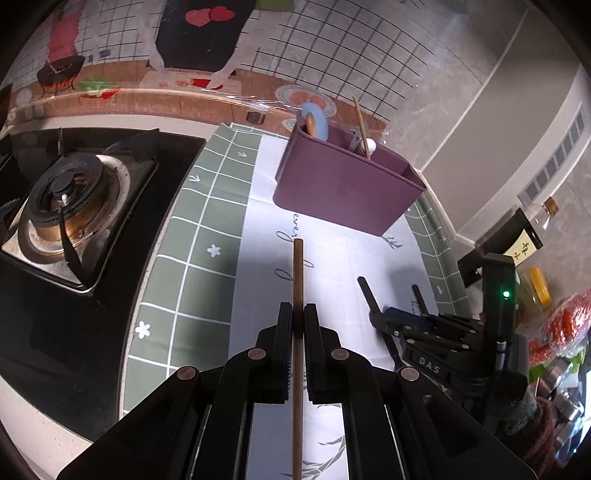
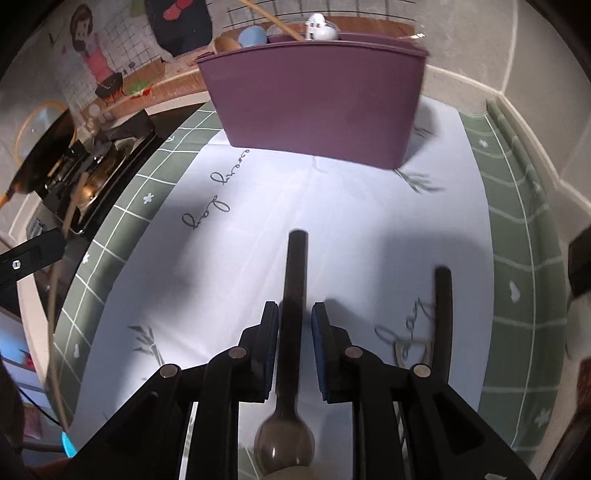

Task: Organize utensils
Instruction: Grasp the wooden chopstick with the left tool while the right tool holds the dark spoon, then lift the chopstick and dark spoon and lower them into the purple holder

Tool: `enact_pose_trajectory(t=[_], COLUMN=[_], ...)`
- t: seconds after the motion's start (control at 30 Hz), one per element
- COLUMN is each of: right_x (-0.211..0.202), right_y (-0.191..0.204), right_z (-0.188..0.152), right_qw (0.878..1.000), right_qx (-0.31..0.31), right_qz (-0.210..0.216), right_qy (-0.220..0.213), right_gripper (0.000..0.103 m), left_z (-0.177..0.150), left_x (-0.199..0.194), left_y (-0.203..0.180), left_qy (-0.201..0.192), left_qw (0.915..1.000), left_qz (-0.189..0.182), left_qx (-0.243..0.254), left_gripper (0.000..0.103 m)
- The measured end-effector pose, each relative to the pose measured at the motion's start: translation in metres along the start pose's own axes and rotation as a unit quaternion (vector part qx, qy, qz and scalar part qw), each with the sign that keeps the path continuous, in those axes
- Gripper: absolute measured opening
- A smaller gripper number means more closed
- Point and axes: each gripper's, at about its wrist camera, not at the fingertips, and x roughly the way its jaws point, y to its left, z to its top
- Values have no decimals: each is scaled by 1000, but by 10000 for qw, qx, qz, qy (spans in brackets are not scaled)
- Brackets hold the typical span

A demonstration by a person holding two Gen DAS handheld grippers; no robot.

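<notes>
My left gripper (image 1: 297,317) is clenched on a thin brown chopstick (image 1: 297,273); the stick runs straight between the fingers (image 1: 284,325) and projects forward above the tabletop (image 1: 332,258). My right gripper (image 2: 294,319) is released: a dark spoon (image 2: 293,280) lies lengthwise in the gap between the fingers (image 2: 269,325), with clear space on both sides. Its round bowl sits nearest the camera; its handle points away.

The right wrist view alone shows a second dark handle (image 2: 442,317) lying just right of that gripper on the white cloth (image 2: 332,206). The left wrist view alone shows the gas burner (image 1: 66,206) at left and the right gripper from the side, low over the dark handles.

Farther back stands the purple organizer (image 1: 340,184), upright on the cloth. It holds a blue utensil (image 1: 314,120), a wooden stick (image 1: 361,125) and a white item (image 2: 319,27).
</notes>
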Motion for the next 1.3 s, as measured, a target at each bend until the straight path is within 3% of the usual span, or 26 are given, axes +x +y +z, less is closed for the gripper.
enact_pose_trajectory(t=[0.33,0.6,0.77,1.1,1.3], right_x=[9,-57,-90,-123,-144], right_y=[14,-4,-16,-37,-44], right_z=[13,-5,-18,-29,-29], right_qw=[9985,9952,9902,9832,9776], right_qx=[-438,69,295,539,614], right_qz=[-314,260,220,56,-3], right_qy=[-49,-942,-1350,-1745,-2012], right_gripper=[11,11,11,11,10], left_z=[5,6,4,3,14], left_x=[-5,-8,-7,-10,-22], left_y=[4,0,-9,-18,-30], left_qy=[-87,-122,-84,-106,-347], left_qw=[9998,9999,10000,9999,9993], left_qz=[22,1,-9,-8,-72], left_qx=[-152,-99,-14,55,150], left_gripper=[6,6,6,6,6])
